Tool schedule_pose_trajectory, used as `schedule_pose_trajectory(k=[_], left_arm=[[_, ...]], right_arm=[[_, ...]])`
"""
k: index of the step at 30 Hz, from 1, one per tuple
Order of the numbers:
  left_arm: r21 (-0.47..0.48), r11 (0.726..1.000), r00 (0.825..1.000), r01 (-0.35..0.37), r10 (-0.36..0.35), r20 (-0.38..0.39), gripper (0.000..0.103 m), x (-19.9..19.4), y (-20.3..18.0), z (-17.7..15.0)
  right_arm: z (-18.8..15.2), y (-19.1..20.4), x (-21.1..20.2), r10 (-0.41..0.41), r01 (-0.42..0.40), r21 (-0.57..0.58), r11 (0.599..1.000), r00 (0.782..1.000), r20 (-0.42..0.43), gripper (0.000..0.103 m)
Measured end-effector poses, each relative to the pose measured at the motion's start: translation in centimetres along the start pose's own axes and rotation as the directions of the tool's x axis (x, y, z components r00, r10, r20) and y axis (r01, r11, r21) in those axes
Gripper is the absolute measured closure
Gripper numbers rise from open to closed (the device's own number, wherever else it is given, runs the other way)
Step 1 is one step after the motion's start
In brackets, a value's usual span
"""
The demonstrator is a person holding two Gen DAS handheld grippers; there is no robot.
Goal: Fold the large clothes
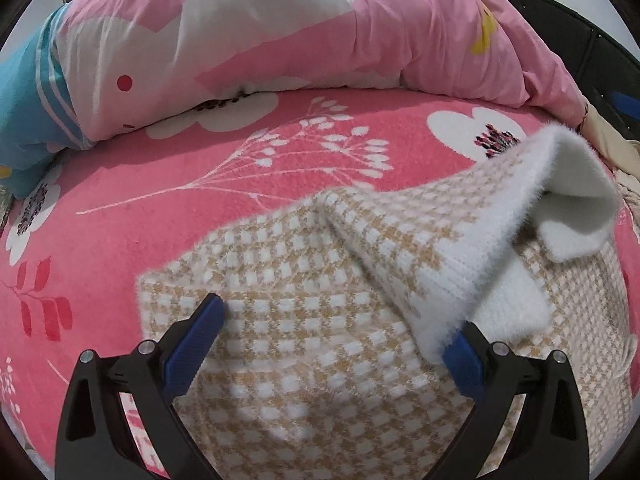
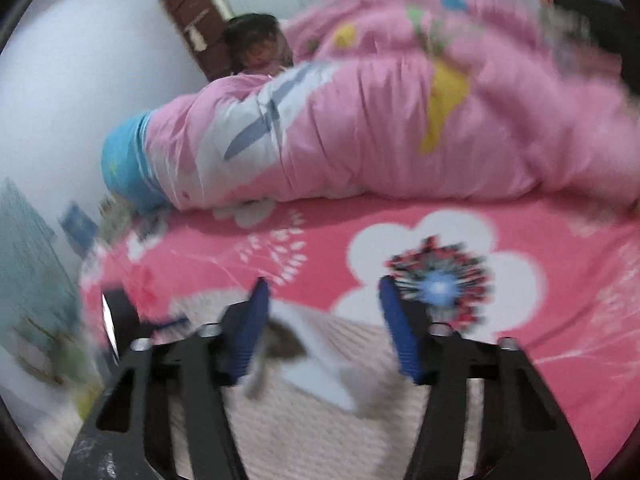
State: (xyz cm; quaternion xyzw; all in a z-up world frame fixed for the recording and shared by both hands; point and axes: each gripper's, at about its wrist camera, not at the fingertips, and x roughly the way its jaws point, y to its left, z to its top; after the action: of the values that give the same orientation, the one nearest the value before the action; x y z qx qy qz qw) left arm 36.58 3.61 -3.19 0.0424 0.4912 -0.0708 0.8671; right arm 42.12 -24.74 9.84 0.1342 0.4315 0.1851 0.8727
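beige-checked sweater (image 1: 320,320) on one pink bed (image 1: 160,200), left gripper (image 1: 332,328) fingers spread, right gripper (image 2: 324,320) seemingly ungripped

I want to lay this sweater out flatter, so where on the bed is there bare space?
Free: the pink blanket between the checked sweater and the rolled quilt, widest on the left. Crowded: the far side under the quilt, and the right edge by the sweater's raised white flap.

A fuzzy knitted sweater (image 1: 304,340), checked in tan and white with plain white trim, lies spread on the pink flowered bed sheet (image 1: 120,208) near its front edge, one white-cuffed sleeve (image 1: 500,216) lifted and folding over its body.
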Motion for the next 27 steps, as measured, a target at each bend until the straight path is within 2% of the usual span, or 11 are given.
schedule_pose_trajectory(k=[2,6,10,12,14,17,19,20,23,25,27], left_arm=[[-0.001,1.000,1.000,0.003,-0.003,0.009,0.005,-0.3,0.2,-0.1],[0.014,0.998,0.997,0.057,-0.058,0.050,0.005,-2.2,1.0,-0.6],[0.032,0.976,0.961,0.216,-0.219,0.172,0.005,-6.3,2.3,-1.4],[0.025,0.970,0.938,0.241,-0.239,0.249,0.005,-7.8,2.7,-0.8],[-0.017,0.967,0.925,0.255,-0.238,0.295,0.005,-8.2,2.5,0.7],[-0.071,0.954,0.919,0.292,-0.259,0.298,0.013,-7.1,1.0,3.1],[-0.089,0.952,0.930,0.291,-0.261,0.258,0.022,-5.3,-0.6,4.4],[-0.090,0.955,0.939,0.284,-0.258,0.227,0.034,-4.2,-1.2,4.5],[-0.082,0.967,0.970,0.241,-0.237,0.052,0.064,-0.1,-2.9,3.7],[-0.056,0.974,0.976,0.219,-0.218,0.016,0.070,0.4,-3.1,2.5],[-0.023,0.975,0.975,0.222,-0.221,0.029,0.072,-0.2,-2.9,1.4]], right_arm=[[0.9,-1.3,4.4,0.058,-0.047,0.124,0.991,0.994,-0.090,0.075],[-1.9,-1.6,9.4,0.143,-0.101,0.183,0.978,0.962,-0.232,0.080],[-6.3,-0.4,8.2,0.174,-0.154,0.094,0.984,0.945,-0.277,0.080],[-8.1,0.1,7.6,0.147,-0.145,0.029,0.989,0.947,-0.287,0.080],[-9.2,0.8,7.3,0.116,-0.130,-0.028,0.991,0.951,-0.286,0.080],[-10.1,1.5,7.0,0.064,-0.098,-0.111,0.989,0.959,-0.276,0.080],[-10.9,2.3,6.6,0.023,-0.075,-0.173,0.982,0.960,-0.281,0.080],[-11.3,2.3,6.3,0.007,-0.067,-0.199,0.978,0.958,-0.286,0.080],[-11.6,2.3,5.3,-0.042,-0.039,-0.265,0.964,0.955,-0.293,0.081],[-10.9,2.0,3.8,-0.039,-0.033,-0.264,0.964,0.964,-0.264,0.081],[-9.5,1.4,2.2,-0.046,-0.003,-0.264,0.965,0.982,-0.183,0.081]])
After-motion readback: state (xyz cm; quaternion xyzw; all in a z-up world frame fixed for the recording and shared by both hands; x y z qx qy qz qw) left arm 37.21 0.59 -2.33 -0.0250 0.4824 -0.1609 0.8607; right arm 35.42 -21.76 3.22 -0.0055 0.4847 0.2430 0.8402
